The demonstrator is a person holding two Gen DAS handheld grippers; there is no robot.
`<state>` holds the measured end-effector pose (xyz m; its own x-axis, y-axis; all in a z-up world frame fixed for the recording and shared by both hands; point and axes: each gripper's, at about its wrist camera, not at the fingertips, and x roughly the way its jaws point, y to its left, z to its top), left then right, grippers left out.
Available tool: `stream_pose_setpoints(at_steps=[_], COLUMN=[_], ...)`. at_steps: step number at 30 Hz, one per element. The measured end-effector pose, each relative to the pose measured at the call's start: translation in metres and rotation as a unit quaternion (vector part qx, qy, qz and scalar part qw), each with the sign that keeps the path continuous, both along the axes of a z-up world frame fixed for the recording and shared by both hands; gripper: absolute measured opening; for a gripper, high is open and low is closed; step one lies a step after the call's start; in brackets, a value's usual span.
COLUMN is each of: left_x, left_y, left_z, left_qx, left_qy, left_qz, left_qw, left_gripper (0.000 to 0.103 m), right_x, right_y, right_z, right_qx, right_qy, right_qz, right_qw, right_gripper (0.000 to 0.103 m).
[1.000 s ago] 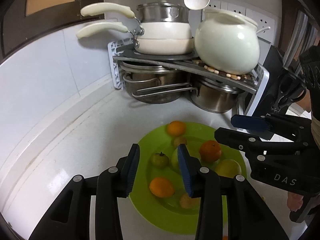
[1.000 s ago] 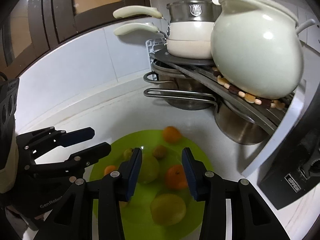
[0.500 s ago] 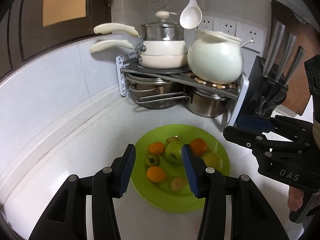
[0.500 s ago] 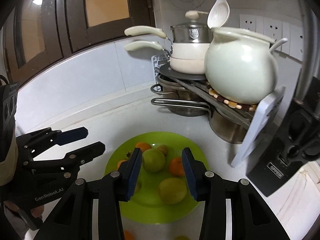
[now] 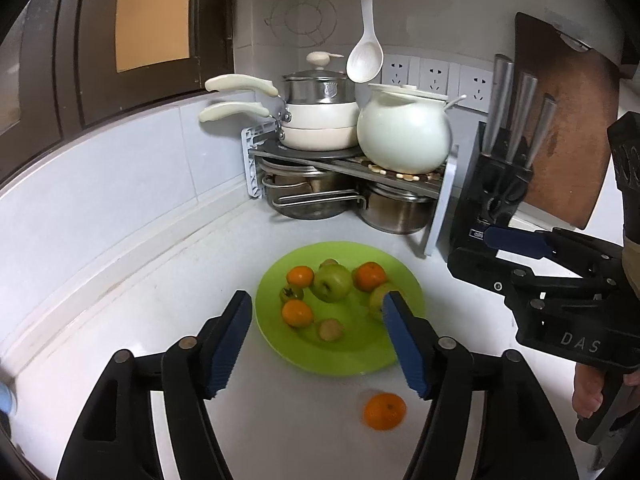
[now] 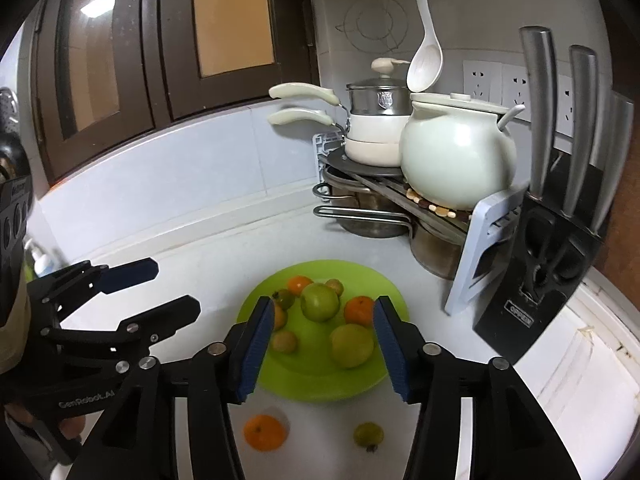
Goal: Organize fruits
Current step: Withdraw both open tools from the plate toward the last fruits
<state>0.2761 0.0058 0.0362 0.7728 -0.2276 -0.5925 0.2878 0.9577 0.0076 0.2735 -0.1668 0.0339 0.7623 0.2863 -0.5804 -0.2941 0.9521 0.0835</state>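
Your right gripper [image 6: 318, 344] over green plate [image 6: 280, 388], jaws just opening, nothing between.
Orange [image 6: 265, 432] and small green fruit [image 6: 368, 435] sit off-plate on counter [image 6: 192, 264].

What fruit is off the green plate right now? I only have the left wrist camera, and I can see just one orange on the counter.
Observer: The right wrist view shows a second stray, a small green fruit. It lies on the counter beside the orange, and both are in front of the green plate.
Operator: Is the right gripper carrying anything?
Observer: No. The right gripper has just been opening its jaws, and there is nothing between its pads.
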Motion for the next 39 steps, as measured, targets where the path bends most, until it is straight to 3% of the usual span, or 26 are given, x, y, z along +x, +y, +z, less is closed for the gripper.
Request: stream_pose_setpoints(at_steps=[9, 19, 39], left_x=[-0.036, -0.059, -0.038], left_y=[-0.007, -0.019, -0.046], left_z=[-0.006, -0.029, -0.097], left_qx=[0.002, 0.007, 0.023], left_qy=[-0.003, 0.020, 0.106], left_qz=[0.019, 0.021, -0.001], left_qw=[0.9998, 0.9996, 0.9941], left_gripper=[0.080, 0.082, 0.081], right_x=[-0.032, -0.049, -0.037], right_y=[-0.011, -0.029, -0.047], right_z=[-0.001, -0.021, -0.086], right_qx=[-0.013, -0.022, -0.036], right_qy=[-0.008, 0.014, 0.105], right_qz=[0.015, 0.022, 0.020], right_qw=[1.000, 0.999, 0.994], right_gripper=[0.061, 0.061, 0.061])
